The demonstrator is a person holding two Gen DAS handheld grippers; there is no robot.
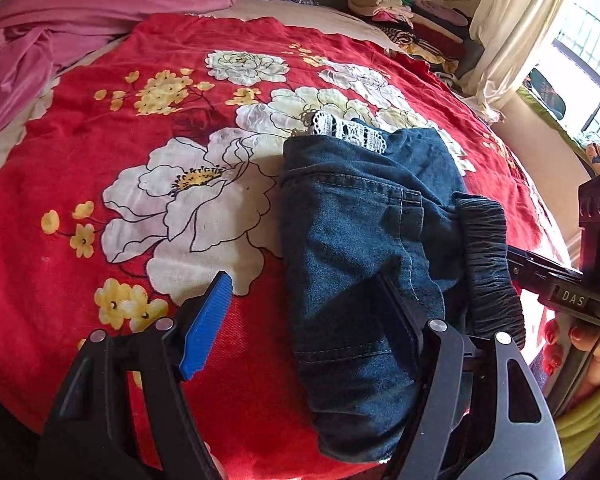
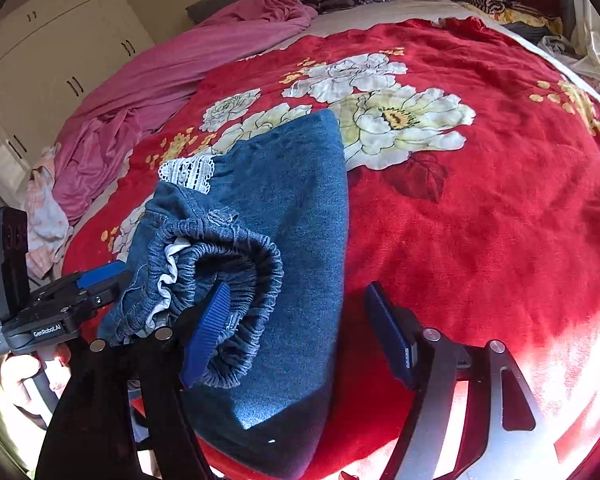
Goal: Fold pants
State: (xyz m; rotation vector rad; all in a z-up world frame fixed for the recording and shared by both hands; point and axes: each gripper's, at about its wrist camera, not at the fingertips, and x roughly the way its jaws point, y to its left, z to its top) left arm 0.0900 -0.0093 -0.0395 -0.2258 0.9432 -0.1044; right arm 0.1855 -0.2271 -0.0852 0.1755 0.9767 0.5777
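— On the bed, what lies where?
— A red blanket (image 1: 80,184) with big white and yellow flowers covers the bed, and the pants (image 1: 352,240) lie folded on it, a blue denim bundle near the front edge. A strip of white lace (image 1: 350,130) peeks out at the far end of the bundle, and the gathered elastic waistband (image 1: 488,264) curls up on the near side.

— How do the jaws of the left gripper stand?
— The left gripper (image 1: 304,320) has its jaws well apart. One blue ribbed pad sits over bare blanket beside the pants; the other finger lies against the denim near the waistband. The pads do not pinch the cloth.

— And the right gripper?
— The right gripper (image 2: 296,332) is also parted wide. From its own camera, one blue pad sits right at the waistband's curled rim, while the other hangs over the red blanket past the edge of the pants. The cloth is not clamped between them. A hand (image 1: 580,344) with red nails holds its handle.

— Anything else around?
— A pink sheet (image 1: 60,28) is bunched at the far left of the bed, a stack of folded clothes (image 1: 412,12) sits at the far right by a cream curtain (image 1: 508,32), and white cupboards (image 2: 48,52) stand along the wall.
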